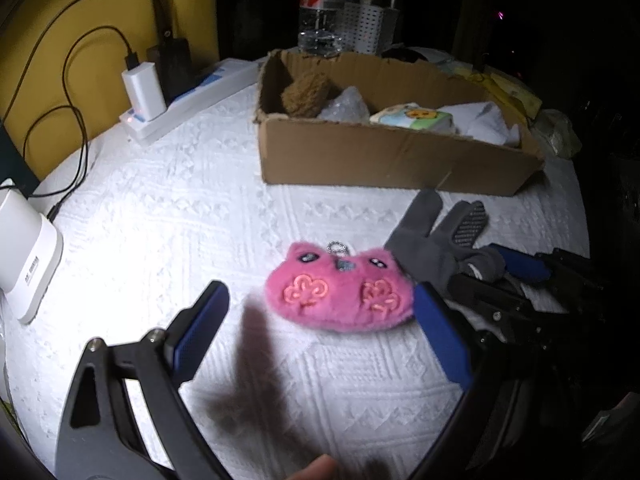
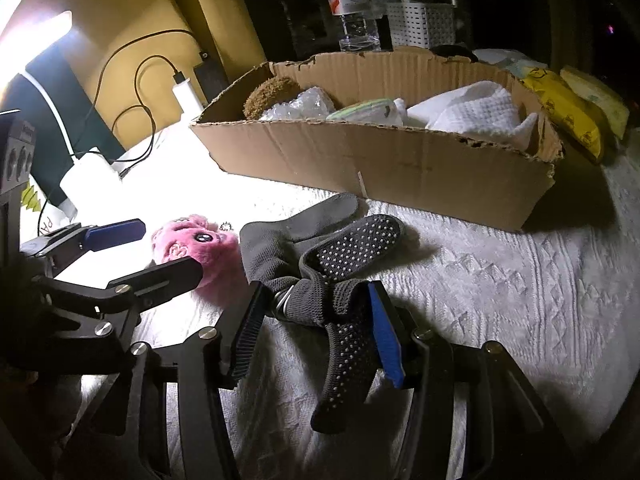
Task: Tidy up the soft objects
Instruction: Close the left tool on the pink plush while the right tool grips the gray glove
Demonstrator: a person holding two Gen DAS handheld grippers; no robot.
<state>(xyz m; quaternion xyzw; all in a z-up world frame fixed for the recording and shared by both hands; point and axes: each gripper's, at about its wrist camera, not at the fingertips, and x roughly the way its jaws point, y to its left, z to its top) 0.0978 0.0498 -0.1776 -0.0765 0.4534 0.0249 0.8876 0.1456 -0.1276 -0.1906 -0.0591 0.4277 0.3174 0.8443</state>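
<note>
A pink plush cat face (image 1: 340, 296) with a bead chain lies on the white quilted cloth. My left gripper (image 1: 320, 288) is open, its blue pads either side of the plush and clear of it; in the right wrist view the left gripper (image 2: 172, 246) straddles the plush (image 2: 192, 240) too. A pair of grey socks (image 2: 320, 256) with grip dots lies bunched to the plush's right. My right gripper (image 2: 316, 288) is shut on the bunched middle of the grey socks (image 1: 432, 248). Behind stands a cardboard box (image 1: 380, 152) holding a brown plush (image 1: 304, 92), a plastic bag, a printed pack and white cloth.
A power strip (image 1: 192, 96) with chargers and cables runs along the back left. A white device (image 1: 24, 240) stands at the left edge. A water bottle (image 2: 352, 8) and a white basket (image 2: 420, 24) stand behind the box (image 2: 360, 160). Yellow packs (image 2: 568, 112) lie to its right.
</note>
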